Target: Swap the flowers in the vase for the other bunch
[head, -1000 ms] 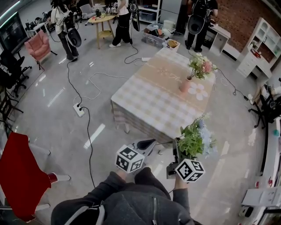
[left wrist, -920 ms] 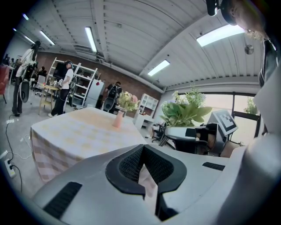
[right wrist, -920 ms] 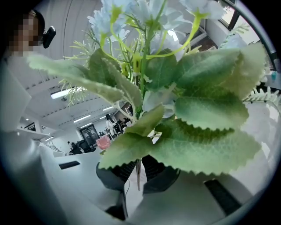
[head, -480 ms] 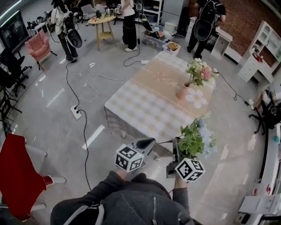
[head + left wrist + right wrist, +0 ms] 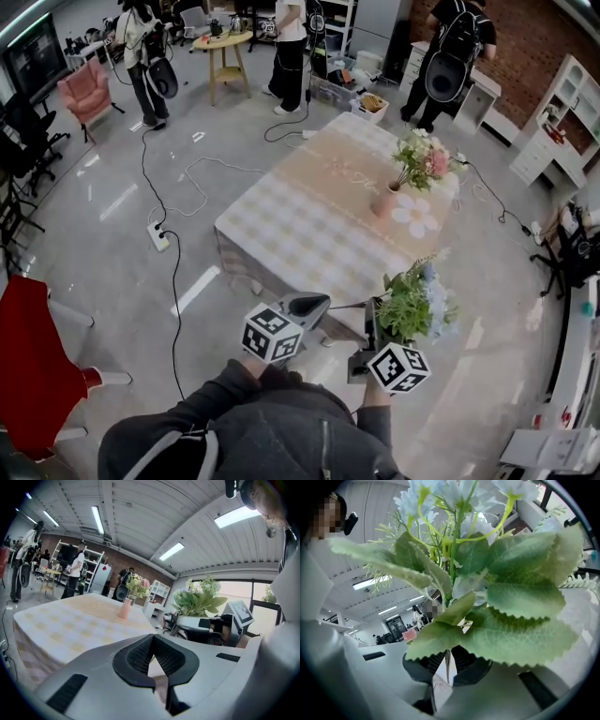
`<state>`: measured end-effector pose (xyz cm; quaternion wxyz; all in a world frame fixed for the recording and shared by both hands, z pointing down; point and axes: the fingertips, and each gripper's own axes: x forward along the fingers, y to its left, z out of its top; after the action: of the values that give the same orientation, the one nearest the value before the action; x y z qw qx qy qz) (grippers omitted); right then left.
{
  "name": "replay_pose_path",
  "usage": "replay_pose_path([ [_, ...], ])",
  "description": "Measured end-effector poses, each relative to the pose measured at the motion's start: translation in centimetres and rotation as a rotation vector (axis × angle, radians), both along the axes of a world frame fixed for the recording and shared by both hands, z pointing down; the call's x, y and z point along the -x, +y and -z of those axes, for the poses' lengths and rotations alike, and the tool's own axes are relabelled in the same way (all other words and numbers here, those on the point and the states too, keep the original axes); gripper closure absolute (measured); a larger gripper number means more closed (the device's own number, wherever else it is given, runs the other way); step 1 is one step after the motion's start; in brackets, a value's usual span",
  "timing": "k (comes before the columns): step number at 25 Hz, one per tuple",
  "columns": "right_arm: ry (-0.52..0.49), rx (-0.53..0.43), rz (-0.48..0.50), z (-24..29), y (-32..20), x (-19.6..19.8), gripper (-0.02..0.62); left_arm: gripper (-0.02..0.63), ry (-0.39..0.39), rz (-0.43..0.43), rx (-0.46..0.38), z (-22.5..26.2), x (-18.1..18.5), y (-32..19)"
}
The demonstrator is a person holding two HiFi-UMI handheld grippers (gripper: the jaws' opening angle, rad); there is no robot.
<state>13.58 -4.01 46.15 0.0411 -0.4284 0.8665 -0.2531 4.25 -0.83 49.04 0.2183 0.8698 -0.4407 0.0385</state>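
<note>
Pointing forward, right gripper (image 5: 448, 663) clamps bunch (image 5: 506, 602).

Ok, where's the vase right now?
In the head view, the pink vase stands toward the far right of the checked table, beside a white flower-shaped mat, holding the pink-and-white bunch.

Matt vase (image 5: 385, 202), woven cloth tablecloth (image 5: 300, 234)
</note>
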Motion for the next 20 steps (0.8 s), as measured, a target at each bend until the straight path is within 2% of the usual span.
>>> replay_pose_path([
  [11, -0.025, 0.039, -0.047, -1.3, 2.0, -1.6, 0.569, 0.597, -0.005, -0.009, 0.024, -0.7, -0.2, 1.0],
  [20, -0.033, 0.035, -0.085, -0.7, -0.6, -2.1, 0.569, 0.597, -0.007, -0.041, 0.03, -0.3, -0.4, -1.7],
])
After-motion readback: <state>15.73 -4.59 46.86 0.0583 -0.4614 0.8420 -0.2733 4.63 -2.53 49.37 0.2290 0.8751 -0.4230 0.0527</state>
